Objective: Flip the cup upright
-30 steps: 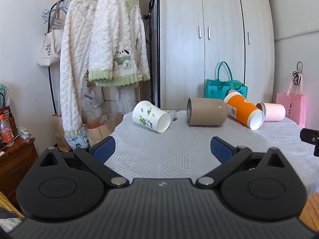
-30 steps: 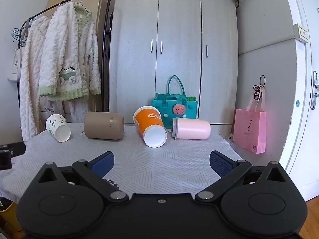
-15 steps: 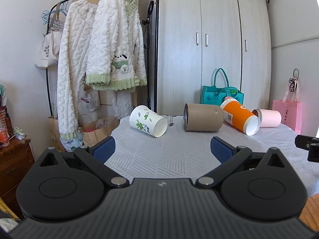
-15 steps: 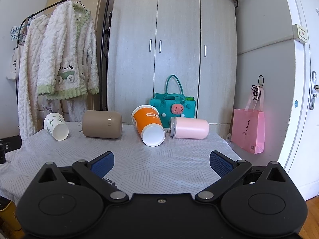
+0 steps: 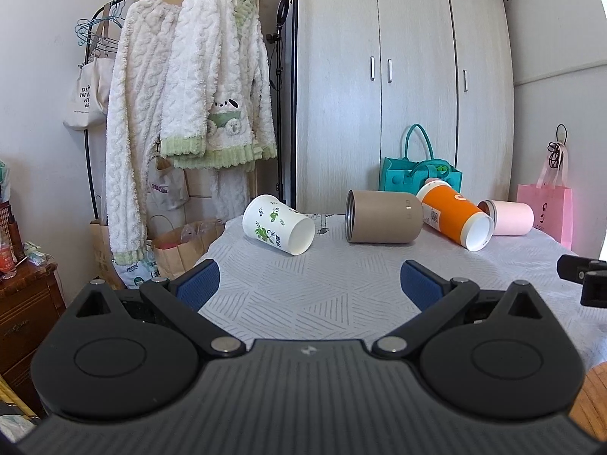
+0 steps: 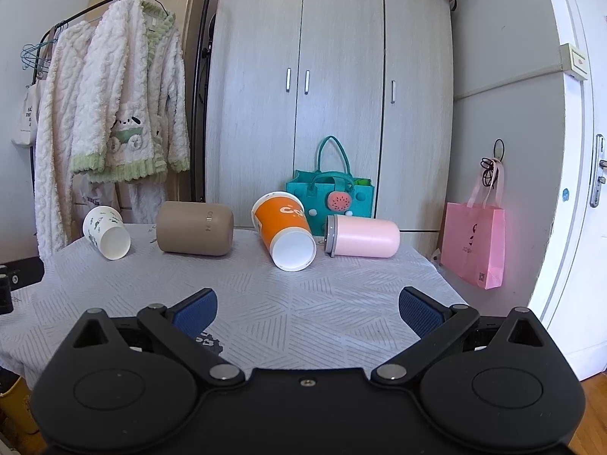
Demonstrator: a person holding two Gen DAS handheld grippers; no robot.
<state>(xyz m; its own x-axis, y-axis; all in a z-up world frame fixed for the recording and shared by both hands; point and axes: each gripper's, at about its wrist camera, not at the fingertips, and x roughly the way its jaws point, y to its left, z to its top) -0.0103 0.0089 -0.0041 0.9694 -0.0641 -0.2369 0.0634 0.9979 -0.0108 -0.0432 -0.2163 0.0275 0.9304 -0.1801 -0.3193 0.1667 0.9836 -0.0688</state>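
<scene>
Both grippers have eased closer to the table over the last second, so the four cups loom slightly larger and the left view has tilted upward. The left gripper (image 5: 307,284) is spread wide with nothing between its blue pads, hovering over the near part of the grey patterned tablecloth (image 5: 322,295); the right gripper (image 6: 307,309) is equally wide and empty. Well ahead, all four cups lie on their sides in a row: a white paper cup with green leaf print (image 5: 279,225) at the left, then a tan cylindrical tumbler (image 5: 383,217), an orange paper cup with a white rim (image 6: 284,233), and a pink tumbler with a grey lid ring (image 6: 362,236). Nothing is upright yet. The risk likely lies in contact: a round cup nudged off-centre could roll toward the table edge, and the thin paper ones could crumple under a firm squeeze or slip while being tipped up
</scene>
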